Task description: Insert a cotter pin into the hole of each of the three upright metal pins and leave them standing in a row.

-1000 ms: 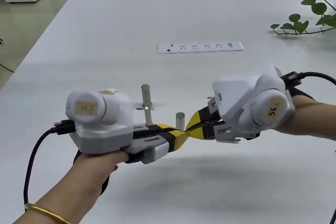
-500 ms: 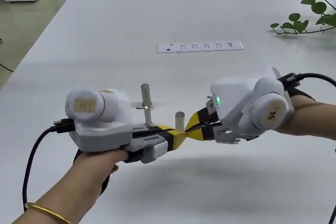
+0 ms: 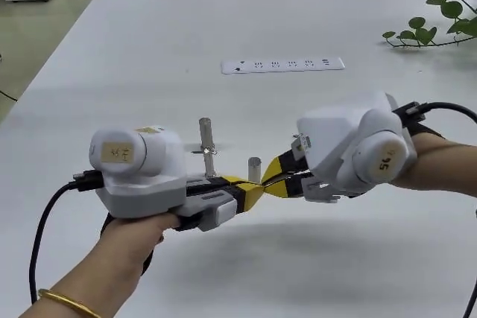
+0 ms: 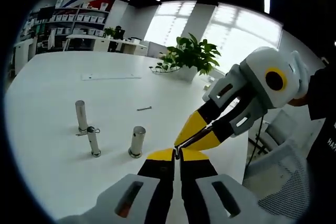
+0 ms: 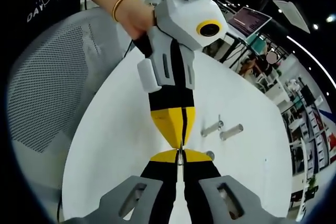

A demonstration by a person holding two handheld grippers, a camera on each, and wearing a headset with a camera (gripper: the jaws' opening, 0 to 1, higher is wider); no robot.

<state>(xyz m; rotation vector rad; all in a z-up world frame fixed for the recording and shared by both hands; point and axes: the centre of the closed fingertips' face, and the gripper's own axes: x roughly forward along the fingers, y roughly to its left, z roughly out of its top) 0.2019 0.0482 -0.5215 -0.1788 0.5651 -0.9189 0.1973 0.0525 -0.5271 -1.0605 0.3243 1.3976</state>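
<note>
The cotter pin [image 5: 180,156] was in the air, pinched where the left claw [image 4: 177,157] and the right claw [image 5: 180,163] met tip to tip. Both were pressed together on it, near the front pin [image 4: 137,141]. I judge it was being regripped. To do this well, 1 claw should hold firm until the other has it straight, and only then aim at the hole. The middle pin [image 4: 93,141] was already fitted, and the far pin [image 4: 80,115] looked bare. A spare cotter pin [image 4: 144,108] lay on the white tabletop [image 3: 313,27]. Beyond were a power strip [image 3: 283,66], a plant [image 3: 440,24] and office shelves [image 4: 79,22].
</note>
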